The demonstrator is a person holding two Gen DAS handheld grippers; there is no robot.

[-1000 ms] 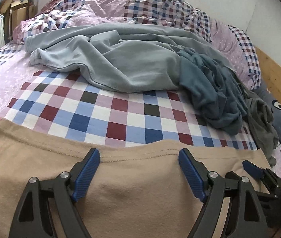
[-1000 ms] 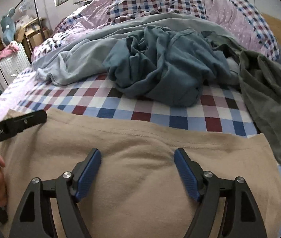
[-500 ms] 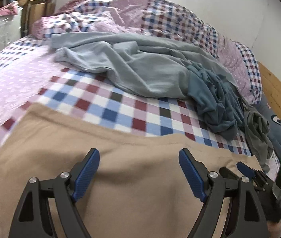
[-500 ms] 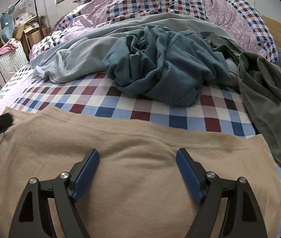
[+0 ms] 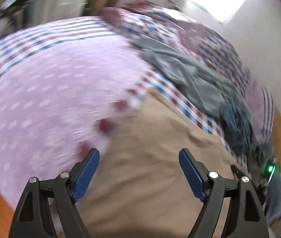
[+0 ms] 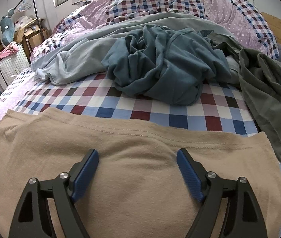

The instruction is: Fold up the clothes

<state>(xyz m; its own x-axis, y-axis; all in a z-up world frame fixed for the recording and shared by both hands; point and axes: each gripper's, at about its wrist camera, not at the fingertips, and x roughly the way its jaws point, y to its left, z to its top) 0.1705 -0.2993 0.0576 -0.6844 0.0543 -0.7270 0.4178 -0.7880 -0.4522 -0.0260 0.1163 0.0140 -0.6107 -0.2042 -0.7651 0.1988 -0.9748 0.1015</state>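
A tan garment (image 6: 120,158) lies spread flat across the near part of the bed. My right gripper (image 6: 137,158) hovers over its middle, open, with nothing between the blue pads. In the blurred left wrist view the same tan garment (image 5: 150,168) fills the lower middle, and my left gripper (image 5: 139,158) is open above its left edge, beside the pink dotted sheet (image 5: 51,99). The right gripper's body with a green light (image 5: 269,168) shows at that view's right edge.
Beyond the tan garment lie a crumpled teal garment (image 6: 160,69), a pale grey-blue one (image 6: 76,61) and an olive-grey one (image 6: 269,103) on the checked bedsheet (image 6: 160,109). A bunched duvet (image 6: 160,2) sits at the back. Boxes and a white case (image 6: 7,67) stand left of the bed.
My left gripper has swung left across the tan garment and rolled, its view now blurred and tilted; it has left the right wrist view. The right gripper has kept still.
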